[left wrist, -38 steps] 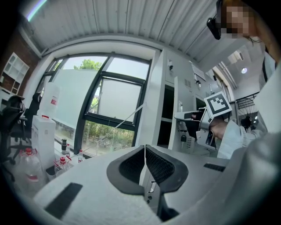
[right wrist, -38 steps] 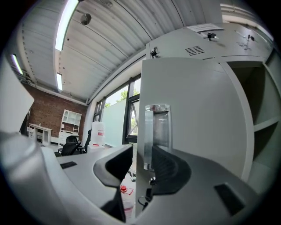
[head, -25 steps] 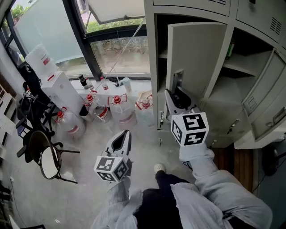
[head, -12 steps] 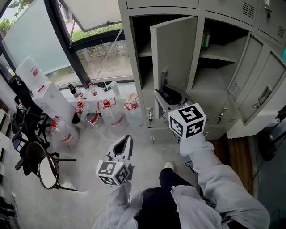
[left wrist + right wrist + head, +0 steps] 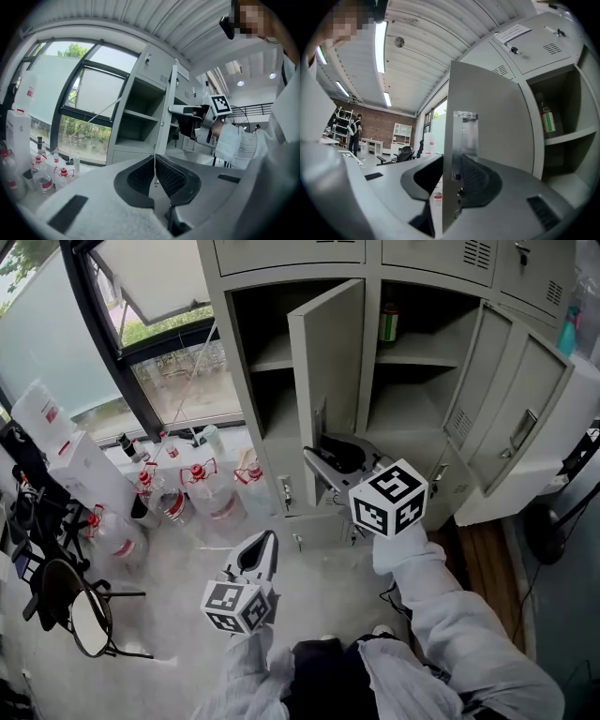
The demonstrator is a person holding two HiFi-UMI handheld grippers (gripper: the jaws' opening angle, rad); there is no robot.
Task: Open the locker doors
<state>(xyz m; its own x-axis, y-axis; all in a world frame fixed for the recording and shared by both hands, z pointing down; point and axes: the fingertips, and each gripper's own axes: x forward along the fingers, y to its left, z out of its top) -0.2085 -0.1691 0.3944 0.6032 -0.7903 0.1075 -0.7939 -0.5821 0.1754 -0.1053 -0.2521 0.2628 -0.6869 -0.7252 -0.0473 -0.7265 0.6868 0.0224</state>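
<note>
While the right gripper [image 5: 319,457] reaches out at centre frame, its ribbed black fingers are pinching the thin folded edge of the smooth grey sheet-metal locker door [image 5: 330,352], right by the shiny rectangular latch plate [image 5: 465,136]. That door stands ajar, edge-on at 12 o'clock. Down at 6 o'clock the left gripper [image 5: 264,542] hangs over the pale floor, fingers pressed together, empty. A green bottle [image 5: 387,324] stands on the upper shelf at 1 o'clock.
</note>
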